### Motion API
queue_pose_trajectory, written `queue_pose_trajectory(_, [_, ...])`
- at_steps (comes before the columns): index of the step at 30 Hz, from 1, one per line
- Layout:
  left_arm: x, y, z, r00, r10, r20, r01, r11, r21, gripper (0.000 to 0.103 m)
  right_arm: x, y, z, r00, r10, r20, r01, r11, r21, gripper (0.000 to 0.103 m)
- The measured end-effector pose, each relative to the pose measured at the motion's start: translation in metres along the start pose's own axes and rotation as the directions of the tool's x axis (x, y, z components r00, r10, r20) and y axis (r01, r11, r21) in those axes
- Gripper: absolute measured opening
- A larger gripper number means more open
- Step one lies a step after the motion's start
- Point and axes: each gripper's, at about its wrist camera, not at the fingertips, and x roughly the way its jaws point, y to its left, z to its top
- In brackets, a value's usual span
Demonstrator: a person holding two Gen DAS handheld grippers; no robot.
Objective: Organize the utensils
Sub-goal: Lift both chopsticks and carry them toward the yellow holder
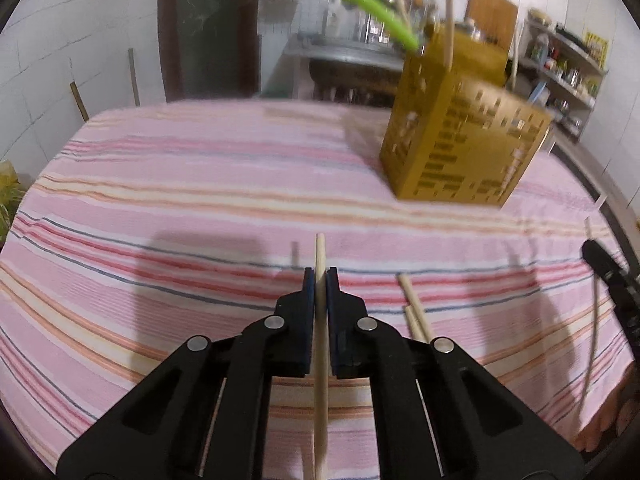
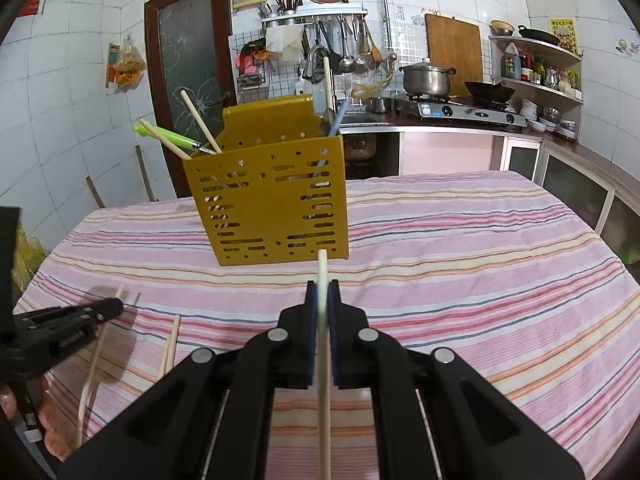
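A yellow perforated utensil holder stands on the striped tablecloth; it also shows in the left wrist view. It holds wooden chopsticks, a green-handled tool and a spoon. My left gripper is shut on a wooden chopstick, low over the cloth in front of the holder; it shows in the right wrist view. My right gripper is shut on another pale chopstick, just in front of the holder. Two loose chopsticks lie on the cloth between the grippers, also in the right wrist view.
The table is covered by a pink striped cloth. Behind it are a kitchen counter with a stove and pot, shelves, hanging utensils and a dark door.
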Motion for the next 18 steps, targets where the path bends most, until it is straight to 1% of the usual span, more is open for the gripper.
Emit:
queue_pose_trajectory(3, [-0.023,0.0,0.003,0.997,0.011,0.082,-0.011,1.0,0.007,0.004,-0.005,0.0,0.002,1.0,0.004,0.016,-0.004,1.0,0.003,0.006])
queue_pose_trajectory(6, [-0.046,-0.001,0.005,0.987,0.008,0.161,-0.01,1.0,0.012,0.004,-0.01,-0.001,0.004,0.999,0.004,0.037,-0.004,1.0,0.002,0.006])
queue_pose_trajectory(10, [-0.072,-0.003,0.007,0.967,0.003,0.253,-0.008,1.0,0.018,0.004,-0.021,-0.002,0.007,0.997,0.004,0.08,-0.005,1.0,0.009,0.006])
queue_pose_trajectory(15, [-0.097,-0.004,0.005,0.941,-0.001,0.338,-0.008,1.0,0.024,0.004,-0.038,-0.003,0.012,0.988,0.001,0.157,-0.003,1.0,0.012,0.006])
queue_pose_trajectory(18, [-0.109,-0.003,0.006,0.927,-0.005,0.375,-0.001,1.0,0.016,0.004,-0.048,-0.003,0.014,0.979,0.004,0.205,-0.006,1.0,0.01,0.006])
